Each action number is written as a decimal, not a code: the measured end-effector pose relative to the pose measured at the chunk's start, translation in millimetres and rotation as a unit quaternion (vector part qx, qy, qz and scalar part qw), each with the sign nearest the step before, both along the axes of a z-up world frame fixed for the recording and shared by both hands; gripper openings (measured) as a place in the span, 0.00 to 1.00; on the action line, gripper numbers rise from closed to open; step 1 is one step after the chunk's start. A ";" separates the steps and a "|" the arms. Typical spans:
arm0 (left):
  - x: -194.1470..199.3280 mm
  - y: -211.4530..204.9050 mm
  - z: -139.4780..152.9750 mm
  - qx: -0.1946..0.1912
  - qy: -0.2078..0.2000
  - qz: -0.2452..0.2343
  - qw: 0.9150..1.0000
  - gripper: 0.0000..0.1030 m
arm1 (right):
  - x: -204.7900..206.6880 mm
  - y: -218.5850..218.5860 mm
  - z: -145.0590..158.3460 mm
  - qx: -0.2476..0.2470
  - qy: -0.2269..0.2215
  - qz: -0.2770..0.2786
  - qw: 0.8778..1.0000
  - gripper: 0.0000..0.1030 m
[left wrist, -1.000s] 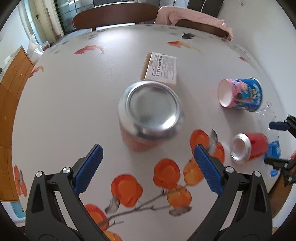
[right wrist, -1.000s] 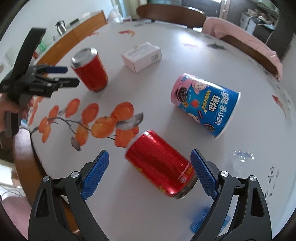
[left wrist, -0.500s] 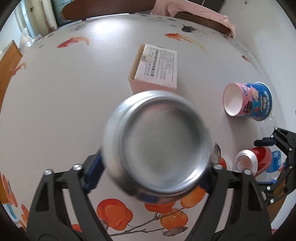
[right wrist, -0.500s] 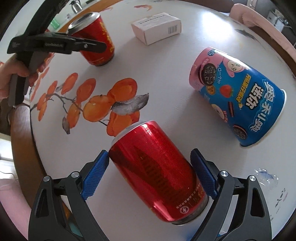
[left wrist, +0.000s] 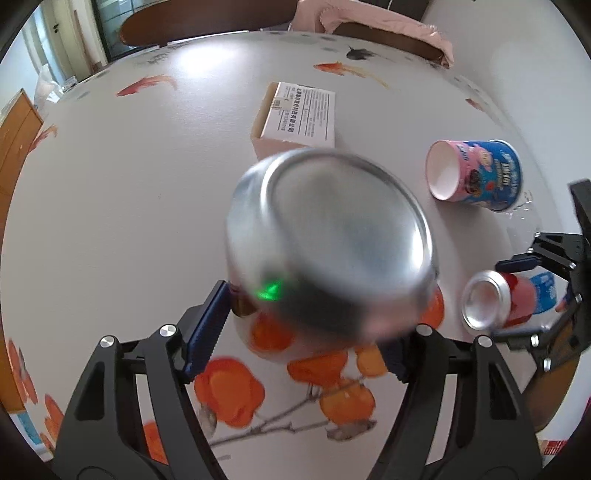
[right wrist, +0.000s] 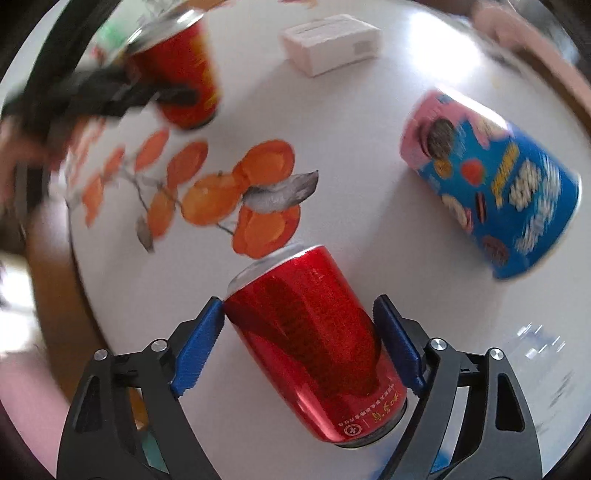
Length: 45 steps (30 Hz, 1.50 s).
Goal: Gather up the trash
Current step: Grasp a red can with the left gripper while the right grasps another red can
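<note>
A red drink can (left wrist: 332, 236) stands upright on the white table (left wrist: 129, 221), its silver top filling the left wrist view. My left gripper (left wrist: 310, 321) straddles it with its jaws closing; the near blue pad presses its side and the other pad is hidden behind the can. In the right wrist view this can (right wrist: 181, 74) shows at the upper left, with the blurred left gripper (right wrist: 147, 96) across it. A second red can (right wrist: 314, 343) lies on its side between the jaws of my right gripper (right wrist: 299, 306), which are closing and stand just beside it.
A pink and blue paper cup (left wrist: 480, 173) lies on its side right of centre. Behind the upright can lies a white carton (left wrist: 299, 114). Chairs, one draped with pink cloth (left wrist: 369, 22), stand at the far rim. The table's near edge (right wrist: 74, 258) runs close to the lying can.
My left gripper came down around the upright can and its jaws narrowed onto it. The right gripper sank over the lying can, and its jaws drew in a little.
</note>
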<state>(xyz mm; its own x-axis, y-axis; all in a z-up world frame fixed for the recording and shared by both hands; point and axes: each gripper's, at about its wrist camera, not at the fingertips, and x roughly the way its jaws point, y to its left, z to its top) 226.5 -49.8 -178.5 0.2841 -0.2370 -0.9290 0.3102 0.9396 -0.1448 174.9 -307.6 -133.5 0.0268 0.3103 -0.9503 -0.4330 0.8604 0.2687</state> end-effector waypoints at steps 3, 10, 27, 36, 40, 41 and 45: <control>-12.9 5.7 1.9 0.000 0.000 0.001 1.000 0.65 | 4.6 -7.6 -2.2 0.040 0.027 -0.055 0.997 0.76; -9.5 17.0 -1.8 0.003 -0.005 0.019 1.000 0.66 | 18.0 -12.8 -14.0 0.112 0.068 -0.171 0.976 0.73; 68.4 2.0 -33.1 0.029 0.038 0.022 0.999 0.81 | 59.6 5.0 -27.4 0.189 0.087 -0.279 0.938 0.74; 63.5 -2.9 -48.1 0.001 0.072 0.013 0.997 0.67 | 40.7 9.4 -29.5 0.156 0.088 -0.226 0.957 0.82; 52.2 0.7 -46.0 0.001 0.077 0.013 0.997 0.63 | 33.9 15.8 -27.6 0.145 0.074 -0.203 0.966 0.71; 47.4 3.6 -45.0 0.007 0.076 0.017 0.997 0.63 | 34.7 16.0 -28.5 0.151 0.078 -0.208 0.963 0.70; 31.6 22.4 -34.9 0.008 0.065 0.037 0.997 0.63 | 38.4 12.1 -21.7 0.184 0.073 -0.235 0.952 0.70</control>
